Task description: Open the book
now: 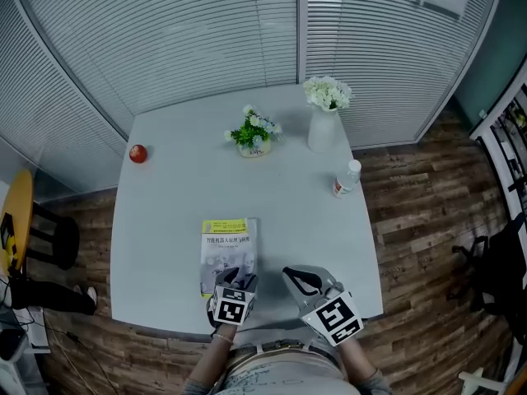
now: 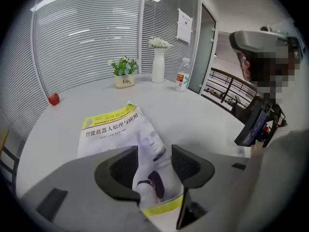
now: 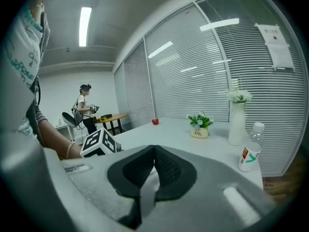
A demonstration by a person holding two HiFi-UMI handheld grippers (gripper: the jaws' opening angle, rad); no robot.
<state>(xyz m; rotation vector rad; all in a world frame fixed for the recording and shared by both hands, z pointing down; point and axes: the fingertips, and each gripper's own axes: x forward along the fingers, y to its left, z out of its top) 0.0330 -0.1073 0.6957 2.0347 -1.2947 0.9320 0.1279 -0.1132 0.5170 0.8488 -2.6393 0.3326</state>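
Book: cover up, closed as far as I can judge, lying on the desk close to its near edge. The left hand-held gripper sits over the book's near end with its jaws spread wide. The cover shows between them, but the pads are not pressing on it, so nothing is held. The right hand-held gripper hangs just right of the book, jaws brought together, empty.

Step in hand, my reading: take the cover.
- Slip one pad under the cover's free edge only and close on that single sheet, not the page block.
- Swing it over toward the spine, probably the left long edge.
- The right hand-held gripper could pin the block.

Unclear:
- In the head view the book's near edge is hidden under the left hand-held gripper.
- Between the jaws the cover looks bowed; I cannot tell whether it is lifted off the pages.
- The right gripper view shows no book.
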